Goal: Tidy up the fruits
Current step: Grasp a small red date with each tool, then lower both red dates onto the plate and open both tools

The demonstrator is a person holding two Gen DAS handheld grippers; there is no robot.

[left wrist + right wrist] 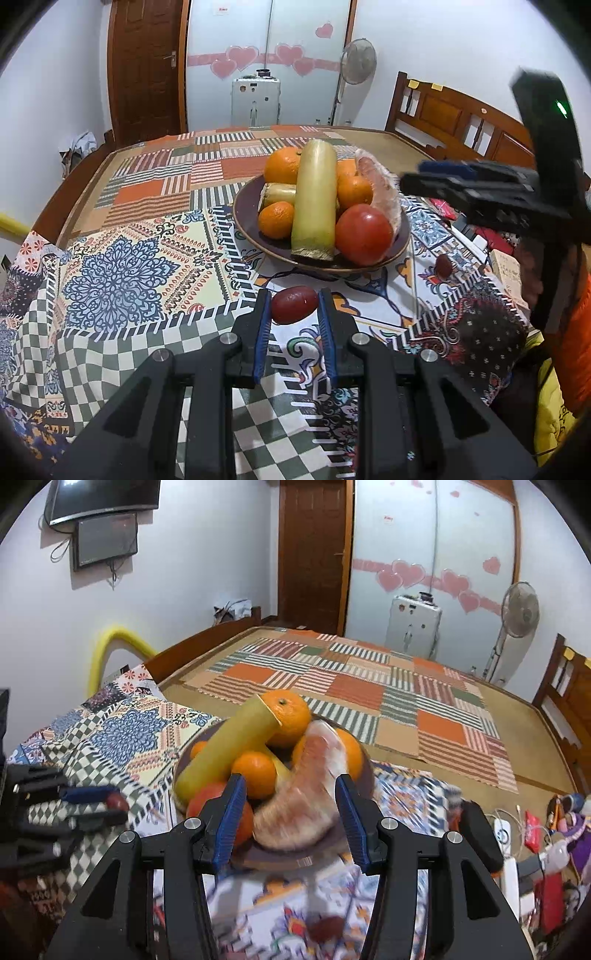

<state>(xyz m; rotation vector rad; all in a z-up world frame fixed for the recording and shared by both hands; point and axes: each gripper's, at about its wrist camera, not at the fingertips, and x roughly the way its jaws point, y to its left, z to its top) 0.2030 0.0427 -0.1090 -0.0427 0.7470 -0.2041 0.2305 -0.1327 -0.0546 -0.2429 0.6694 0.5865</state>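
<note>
Left tool (294, 306) grips a red date (294, 305); right tool (290, 799) gapes, no writing legible.

A patterned cloth (122, 266) covers the bed (524, 753), bearing a fruit-filled plate (247, 218).

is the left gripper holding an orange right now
No, the left gripper is shut on a small dark red fruit; the oranges lie in the bowl.

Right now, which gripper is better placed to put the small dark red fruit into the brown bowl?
Left. The left gripper is already shut on the small dark red fruit, just short of the brown bowl. The right gripper stands open and empty above the bowl.
</note>
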